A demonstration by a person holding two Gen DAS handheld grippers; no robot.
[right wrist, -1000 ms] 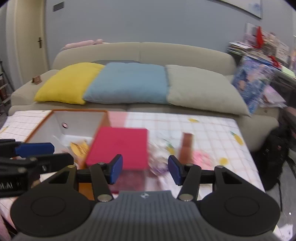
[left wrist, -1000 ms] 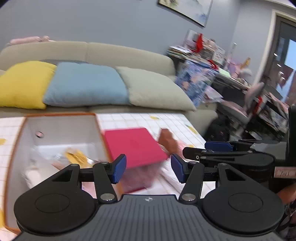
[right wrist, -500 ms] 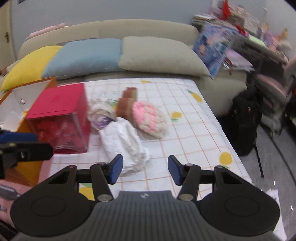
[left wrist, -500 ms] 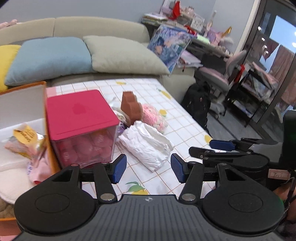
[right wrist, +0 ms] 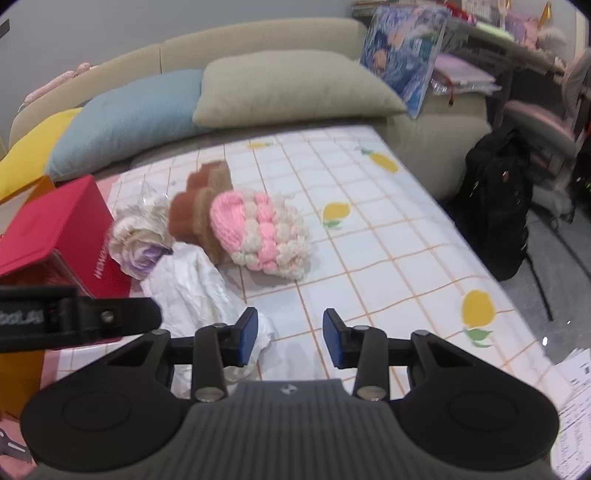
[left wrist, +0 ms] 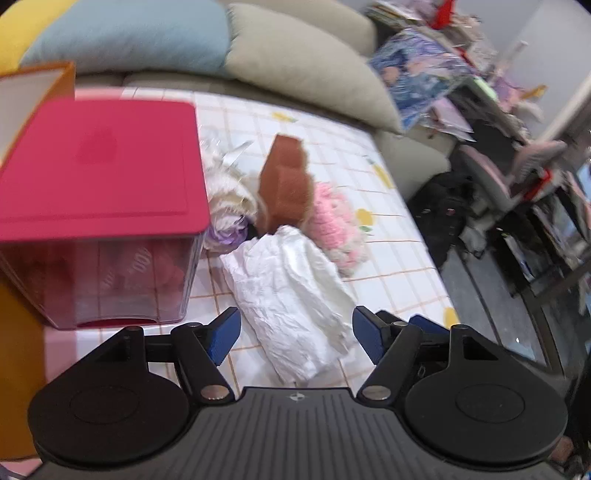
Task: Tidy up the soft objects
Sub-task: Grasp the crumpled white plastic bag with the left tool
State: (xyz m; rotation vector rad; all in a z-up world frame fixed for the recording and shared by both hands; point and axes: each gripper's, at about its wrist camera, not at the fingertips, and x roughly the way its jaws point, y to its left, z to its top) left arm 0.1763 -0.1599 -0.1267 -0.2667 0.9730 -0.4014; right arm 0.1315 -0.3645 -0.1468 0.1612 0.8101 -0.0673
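The white cloth (left wrist: 291, 295) lies crumpled on the checked tablecloth (right wrist: 388, 236), a wrinkled, papery-looking bundle running from the middle of the pile toward me. My left gripper (left wrist: 295, 334) hangs just over its near end with the jaws spread wide, the cloth showing between them, nothing held. My right gripper (right wrist: 290, 341) is also wide apart and empty, poised over bare tablecloth just right of the cloth's near edge.

Past the cloth, touching its far end, sits a knitted hat (right wrist: 264, 236) in pink and cream bobbles, rounded and puffy. Against its left side leans a brown fuzzy piece (right wrist: 199, 206), blurred, so I cannot tell what it is. Left of that is a cream and lilac fluffy bundle (right wrist: 138, 236) with some clear wrapping.

At the far left stands a clear box with a red lid (left wrist: 99, 162), reddish shapes showing through its wall, and an orange bin (left wrist: 62, 79) beyond it. Behind the table runs a sofa (right wrist: 258, 33) with yellow, blue and beige cushions.
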